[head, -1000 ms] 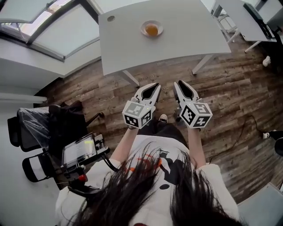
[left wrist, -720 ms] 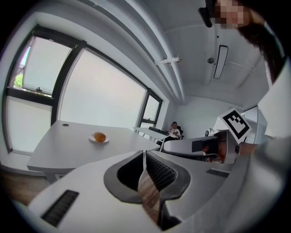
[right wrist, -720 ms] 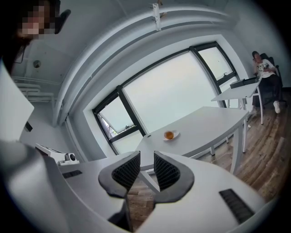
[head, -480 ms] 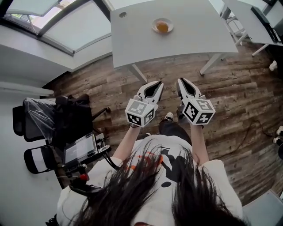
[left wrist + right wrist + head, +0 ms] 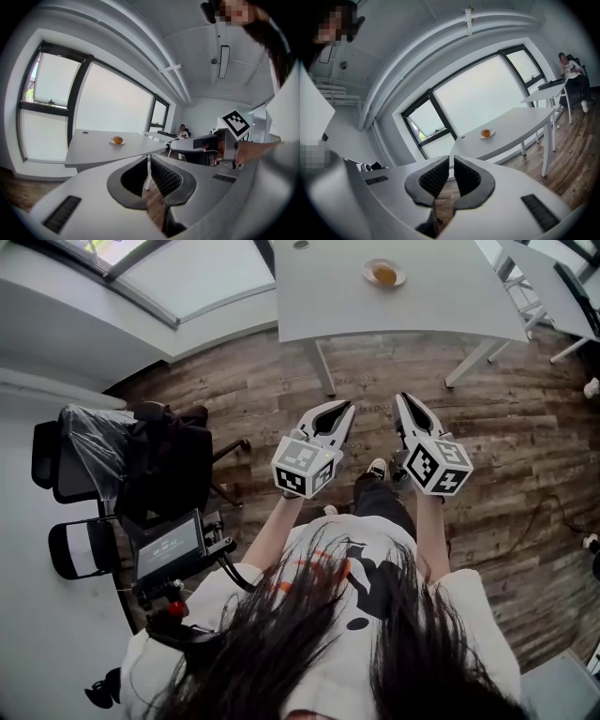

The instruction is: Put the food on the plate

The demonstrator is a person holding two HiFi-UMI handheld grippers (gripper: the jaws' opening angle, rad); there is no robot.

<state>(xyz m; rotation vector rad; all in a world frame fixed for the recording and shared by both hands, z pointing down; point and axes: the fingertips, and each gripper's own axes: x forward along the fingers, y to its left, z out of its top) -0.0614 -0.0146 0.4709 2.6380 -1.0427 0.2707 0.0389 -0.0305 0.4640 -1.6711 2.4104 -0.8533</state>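
Note:
An orange piece of food [image 5: 384, 275] lies on a small plate [image 5: 398, 280] on the white table [image 5: 403, 310] at the top of the head view. Both grippers hang over the wooden floor, well short of the table. My left gripper [image 5: 348, 406] is shut with nothing in it, and so is my right gripper [image 5: 403, 397] beside it. In the left gripper view the left gripper [image 5: 148, 159] points at the far-off plate [image 5: 117, 142]. The right gripper [image 5: 451, 159] in its own view also faces the plate [image 5: 486, 136], with the food [image 5: 486, 133] on it.
A plastic-covered office chair [image 5: 80, 460] and a black chair [image 5: 173, 470] stand at the left, with a screen device [image 5: 169, 547] near my body. More tables [image 5: 553, 287] are at the right. A person [image 5: 182, 132] sits far off.
The table and plate have slid toward the top right of the head view and look farther away. Both grippers stay side by side before my body, shifted slightly right.

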